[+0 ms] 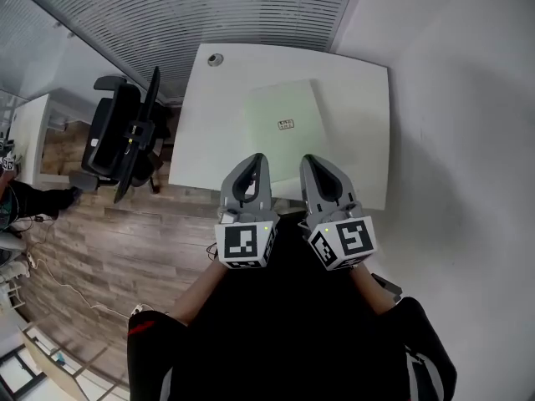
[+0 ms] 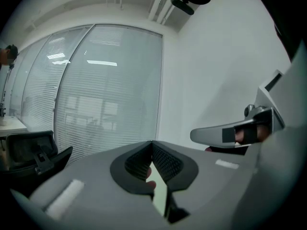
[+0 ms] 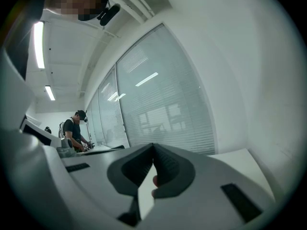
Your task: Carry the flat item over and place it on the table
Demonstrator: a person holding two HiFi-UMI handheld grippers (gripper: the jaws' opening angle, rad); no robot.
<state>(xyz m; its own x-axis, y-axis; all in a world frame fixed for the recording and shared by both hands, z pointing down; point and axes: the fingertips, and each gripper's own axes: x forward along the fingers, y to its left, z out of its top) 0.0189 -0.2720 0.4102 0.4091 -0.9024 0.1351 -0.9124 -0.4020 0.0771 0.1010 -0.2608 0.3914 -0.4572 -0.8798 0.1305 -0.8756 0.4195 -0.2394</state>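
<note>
1. I am seeing the flat item point(image 1: 282, 117), a pale green sheet-like piece with a small label, lying on the white surface point(image 1: 361, 115). It sits toward the near edge and about midway across.
2. From where I am holding the tools, the item lies straight ahead on the far side, with its near edge just beyond both tips. I am judging neither hand to be the nearer one.
3. I am not finding a clear long axis. The item looks close to square from the head view, with its edges roughly in line with those of the surface.
4. The left tool point(image 1: 257, 159) is showing closed jaws meeting at the tip, with nothing between the pads point(image 2: 165, 159).
5. The right tool point(image 1: 308, 159) is closed the same way and is also gripping nothing point(image 3: 153, 147).
6. I am holding both tools side by side and close to my body, near the surface's near edge. They are pointing roughly level toward the far wall and blinds, not down at the item.
7. An office chair point(image 1: 125, 136) is standing to the left, well apart from the item.
8. I am judging the placing as done, since the item is resting free of both tools.
</note>
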